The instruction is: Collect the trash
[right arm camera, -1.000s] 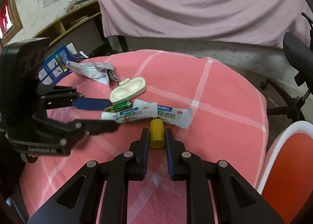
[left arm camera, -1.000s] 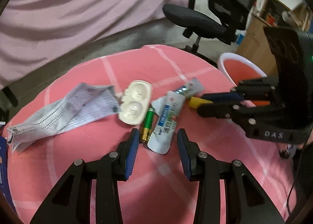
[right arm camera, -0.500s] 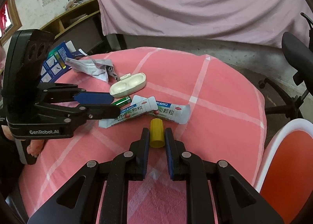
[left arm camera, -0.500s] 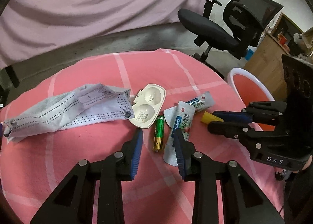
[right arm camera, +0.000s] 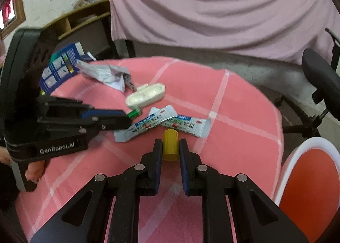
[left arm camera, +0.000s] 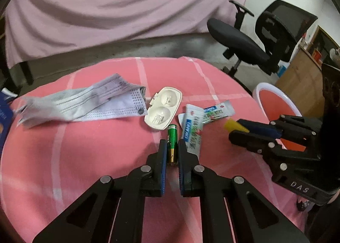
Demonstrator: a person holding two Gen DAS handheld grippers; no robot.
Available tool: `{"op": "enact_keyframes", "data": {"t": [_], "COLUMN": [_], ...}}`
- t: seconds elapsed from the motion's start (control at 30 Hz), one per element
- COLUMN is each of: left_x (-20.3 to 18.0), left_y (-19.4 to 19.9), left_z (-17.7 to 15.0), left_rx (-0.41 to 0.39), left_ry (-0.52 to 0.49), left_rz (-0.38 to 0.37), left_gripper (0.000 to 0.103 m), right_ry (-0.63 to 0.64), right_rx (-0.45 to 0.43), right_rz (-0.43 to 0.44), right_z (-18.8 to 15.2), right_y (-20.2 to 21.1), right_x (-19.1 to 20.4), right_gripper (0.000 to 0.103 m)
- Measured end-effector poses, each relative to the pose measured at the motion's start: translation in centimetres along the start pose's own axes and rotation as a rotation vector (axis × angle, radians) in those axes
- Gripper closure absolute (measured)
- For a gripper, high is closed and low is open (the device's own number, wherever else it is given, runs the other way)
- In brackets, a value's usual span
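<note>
While both claws clamped on trash, nothing binned yet.
Left wrist: left gripper [left arm camera: 170, 147] pinched round green battery [left arm camera: 172, 144] on pink tablecloth [left arm camera: 85, 147]; paper wrapper [left arm camera: 85, 103], white case [left arm camera: 163, 108], sachets [left arm camera: 197, 122] left on table; white bin [left arm camera: 274, 100] off right edge. Right wrist: right gripper [right arm camera: 171, 147] clamped on yellow cap [right arm camera: 170, 145], held just above cloth near sachets [right arm camera: 165, 124]; bin rim [right arm camera: 297, 149] at right, apparently empty.

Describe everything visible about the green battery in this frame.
The green battery is a slim cylinder, green wrapped with a gold end nearest the camera. It lies flat on the pink tablecloth, between the fingers of the left gripper, which are closed against its sides. It lies just in front of the white case.
</note>
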State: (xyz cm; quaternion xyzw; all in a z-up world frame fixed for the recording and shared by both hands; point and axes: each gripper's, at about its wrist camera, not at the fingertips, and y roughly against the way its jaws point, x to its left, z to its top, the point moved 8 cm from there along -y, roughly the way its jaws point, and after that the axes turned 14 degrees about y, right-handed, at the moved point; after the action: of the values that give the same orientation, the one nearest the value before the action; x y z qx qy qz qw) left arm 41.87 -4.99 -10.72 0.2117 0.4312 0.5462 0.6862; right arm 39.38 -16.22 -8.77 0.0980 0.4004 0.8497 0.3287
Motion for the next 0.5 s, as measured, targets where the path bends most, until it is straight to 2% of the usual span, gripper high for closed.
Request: {"op": "enact_keyframes", "data": {"t": [0.1, 0.23, 0.33, 0.5], "left_x": [-1.1, -3.4, -4.4, -7.3], "left_y": [2.3, 5.9, 7.6, 10.8], "left_z": [-0.2, -0.5, -0.8, -0.9], "left_rx": [-0.104, -0.285, -0.375, -0.533], "left_ry": [-0.023, -0.04, -0.027, -0.067], "left_rz": [-0.017, -0.068, -0.104, -0.138], "left_gripper": [0.096, 0.096, 0.096, 0.096], "right_ry": [-0.002, -0.029, -0.049, -0.026], "right_rx": [-0.089, -0.244, -0.353, -0.492], "right_rz": [-0.027, -0.083, -0.118, -0.219], "right_z": [0.3, 0.7, 0.7, 0.6], "right_y": [2.0, 5.6, 7.9, 11.6], "right_x": [-0.1, -0.9, -1.4, -1.9], "right_gripper": [0.09, 0.089, 0.089, 0.089]}}
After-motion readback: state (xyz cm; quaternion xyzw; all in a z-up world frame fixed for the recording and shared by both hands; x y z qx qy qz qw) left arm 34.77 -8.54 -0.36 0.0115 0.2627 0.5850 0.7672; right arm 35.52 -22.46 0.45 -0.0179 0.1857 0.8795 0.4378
